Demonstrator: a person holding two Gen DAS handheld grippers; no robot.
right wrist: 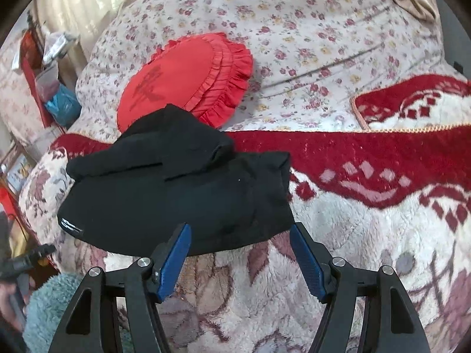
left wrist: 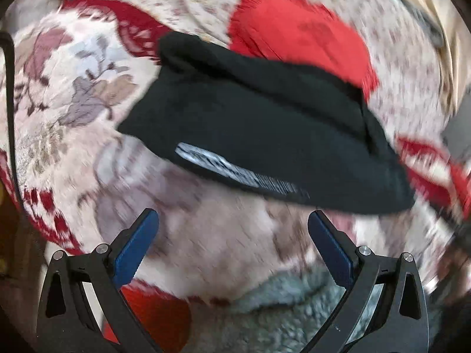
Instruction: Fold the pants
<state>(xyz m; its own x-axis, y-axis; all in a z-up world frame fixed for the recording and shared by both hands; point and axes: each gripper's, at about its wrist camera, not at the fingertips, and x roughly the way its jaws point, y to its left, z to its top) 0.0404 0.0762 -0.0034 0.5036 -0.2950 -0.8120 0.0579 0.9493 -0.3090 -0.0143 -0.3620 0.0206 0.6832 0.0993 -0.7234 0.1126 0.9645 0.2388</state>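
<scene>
Your left gripper [left wrist: 232,220] was spread wide with nothing between its fingers, and the folded black pants [left wrist: 265,135] lay just ahead of it on the fleece blanket [left wrist: 73,94]. Your right gripper [right wrist: 240,235] was also spread and held nothing, its fingertips at the near edge of the pants [right wrist: 176,194]. Beyond them lay a red cushion [right wrist: 188,79].

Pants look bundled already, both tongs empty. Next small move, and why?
Probably ease the right tongs forward to pinch the loose upper flap of the black pants and lay it flat. Both tongs are open and clear of the cloth; the left tongs view is motion-blurred. The bundle on the fleece blanket looks lumpy, its top layer skewed toward the red cushion.
</scene>
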